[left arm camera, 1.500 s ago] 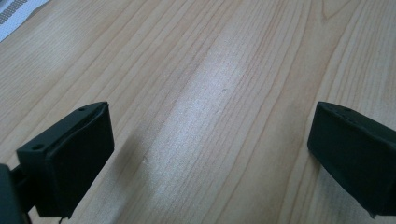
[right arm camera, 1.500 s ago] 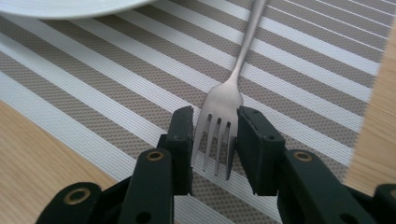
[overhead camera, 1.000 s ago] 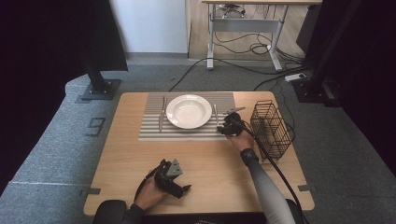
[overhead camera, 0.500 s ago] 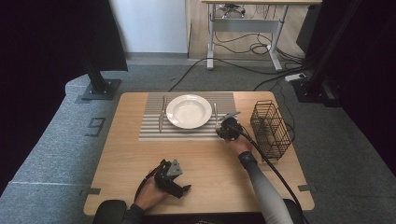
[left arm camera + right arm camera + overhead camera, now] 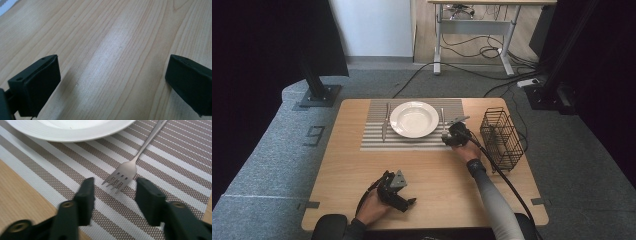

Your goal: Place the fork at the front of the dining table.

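Fork [image 5: 130, 171] lies on the placemat [image 5: 175, 165] at centre frame; my right gripper [image 5: 113, 188] has just been opening, empty. Little remains.

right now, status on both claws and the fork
Right claw open, just widened, fork lying free on the mat beside the plate. Left claw open over bare table. Nothing blocking.

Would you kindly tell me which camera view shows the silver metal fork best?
The right gripper view: the silver metal fork lies close, tines clear on the striped placemat. The high view shows it as a thin sliver beside the white plate.
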`<state>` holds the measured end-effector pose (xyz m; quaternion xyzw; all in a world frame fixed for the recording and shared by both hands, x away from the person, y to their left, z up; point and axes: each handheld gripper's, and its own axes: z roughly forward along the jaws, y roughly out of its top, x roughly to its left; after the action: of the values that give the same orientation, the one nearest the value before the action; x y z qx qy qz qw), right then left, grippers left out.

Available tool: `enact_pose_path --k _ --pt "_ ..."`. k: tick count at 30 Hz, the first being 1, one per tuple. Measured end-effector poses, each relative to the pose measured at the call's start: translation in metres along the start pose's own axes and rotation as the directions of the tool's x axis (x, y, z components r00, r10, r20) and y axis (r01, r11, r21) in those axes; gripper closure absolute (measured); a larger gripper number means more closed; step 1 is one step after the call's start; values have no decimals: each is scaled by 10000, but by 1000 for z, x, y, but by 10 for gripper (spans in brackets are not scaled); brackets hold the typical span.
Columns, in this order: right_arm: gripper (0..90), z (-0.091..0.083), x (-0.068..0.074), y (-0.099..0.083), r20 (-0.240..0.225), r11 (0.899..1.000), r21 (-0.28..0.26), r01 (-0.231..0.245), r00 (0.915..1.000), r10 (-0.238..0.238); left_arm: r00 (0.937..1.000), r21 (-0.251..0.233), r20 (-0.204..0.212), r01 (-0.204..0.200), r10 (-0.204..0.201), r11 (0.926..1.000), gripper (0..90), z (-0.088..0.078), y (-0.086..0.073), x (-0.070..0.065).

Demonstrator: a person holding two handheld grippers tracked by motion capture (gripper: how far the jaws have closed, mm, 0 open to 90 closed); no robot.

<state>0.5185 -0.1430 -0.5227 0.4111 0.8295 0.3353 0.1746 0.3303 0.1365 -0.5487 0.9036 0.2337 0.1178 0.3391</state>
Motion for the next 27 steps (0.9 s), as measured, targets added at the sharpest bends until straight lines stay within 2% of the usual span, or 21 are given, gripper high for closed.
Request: enact_pose_path --k 2,6,9,13,18,23,27 --pt "321 -5 4 1 -168 10000 -45 50 9998 -50 9999 44 43 143 -144 9999 0 0 0 1" --pt "200 -25 15 -1 -46 9975 -413 572 9983 -574 9996 118 115 238 -240 9996 0 0 0 3" --pt "138 -43 23 -8 116 9935 -810 798 9968 -791 9992 143 171 368 -371 9992 0 0 -1 3" --pt "127 -65 30 -19 138 9908 -1102 779 9969 -768 9987 148 210 451 -454 9989 0 0 -1 4" --pt "117 -89 40 -41 -108 9887 -1269 797 9966 -818 9986 155 216 479 -482 9987 0 0 -1 4" --pt "109 -103 46 -65 -391 9893 -1341 574 9972 -631 9984 185 242 500 -504 9986 0 0 -1 4" --pt "91 -110 48 -82 -373 9915 -1190 530 9976 -578 9984 196 247 510 -515 9985 0 0 -1 5"
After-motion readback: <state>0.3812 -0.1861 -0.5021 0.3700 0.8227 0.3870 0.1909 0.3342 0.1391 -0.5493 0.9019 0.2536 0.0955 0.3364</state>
